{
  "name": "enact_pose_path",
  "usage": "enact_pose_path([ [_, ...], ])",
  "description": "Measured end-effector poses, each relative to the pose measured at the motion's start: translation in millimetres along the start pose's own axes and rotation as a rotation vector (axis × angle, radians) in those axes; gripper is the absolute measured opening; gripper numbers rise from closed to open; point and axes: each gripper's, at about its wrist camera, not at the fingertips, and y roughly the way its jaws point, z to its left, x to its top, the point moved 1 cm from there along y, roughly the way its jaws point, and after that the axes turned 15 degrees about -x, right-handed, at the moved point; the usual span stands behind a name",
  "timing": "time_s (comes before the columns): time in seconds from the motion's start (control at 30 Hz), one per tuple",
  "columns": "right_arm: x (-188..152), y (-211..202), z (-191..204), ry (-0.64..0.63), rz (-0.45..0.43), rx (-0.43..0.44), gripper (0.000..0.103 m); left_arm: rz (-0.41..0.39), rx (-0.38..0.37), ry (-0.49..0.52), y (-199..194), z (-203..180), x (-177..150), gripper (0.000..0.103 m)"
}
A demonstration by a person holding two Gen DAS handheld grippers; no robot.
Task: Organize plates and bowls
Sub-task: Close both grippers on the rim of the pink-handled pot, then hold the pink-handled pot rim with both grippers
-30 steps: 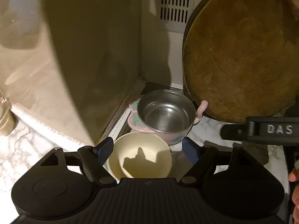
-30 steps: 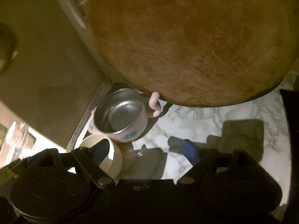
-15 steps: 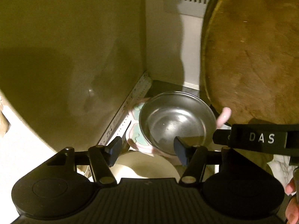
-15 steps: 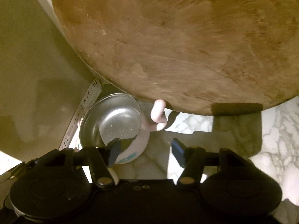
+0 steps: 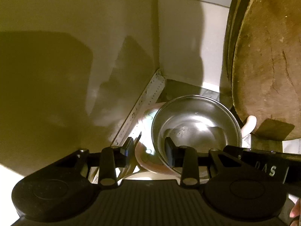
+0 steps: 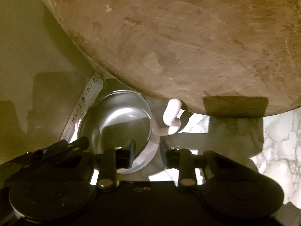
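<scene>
- Left wrist view: the left gripper [image 5: 148, 151] has its jaws straddling the left side of the steel-lined bowl [image 5: 195, 130]. One finger is outside the pink wall, the other finger is inside the shiny hollow, and the rim runs between them.
- The jaws are closing; I cannot tell if the pads already press on the wall.
- Beyond the jaws the bowl sits in a corner, next to a white ruler strip [image 5: 143, 109] along the wall. To the right of the jaws stands a round wooden board [image 5: 267, 60], leaning upright, and the pink handle [image 5: 248, 126] of the bowl points toward it.
- Below the jaws a pale rim of another bowl [image 5: 148, 176] shows, mostly hidden.
- Right wrist view: the right gripper [image 6: 147, 154] straddles the right side of the same bowl [image 6: 116, 120]. Its left finger is inside the hollow, its right finger is outside, over the marble counter [image 6: 278, 143].
- These jaws are closing as well, with the wall between them; contact is not clear.
- The handle [image 6: 172, 114] rises just beyond the right finger, close under the board [image 6: 178, 37].
</scene>
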Motion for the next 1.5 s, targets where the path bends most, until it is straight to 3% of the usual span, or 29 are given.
enact_pose_path([
  [0.2,0.4,8.0,6.8,-0.018,-0.003,-0.007,0.022,-0.001,0.013,0.015,2.5,-3.3,-0.8,0.035],
  [0.33,0.0,7.5,9.2,-0.04,-0.01,-0.014,0.022,-0.007,0.044,0.027,5.4,-4.9,-2.5,0.026],
  [0.73,-4.6,0.4,9.0,-0.063,-0.028,-0.035,0.019,-0.018,0.036,0.026,2.0,-7.8,-6.4,0.024],
  [1.5,-13.2,-59.4,7.0,-0.047,-0.12,-0.037,0.019,-0.089,-0.012,0.046,-60.6,-25.6,-15.7,0.024],
])
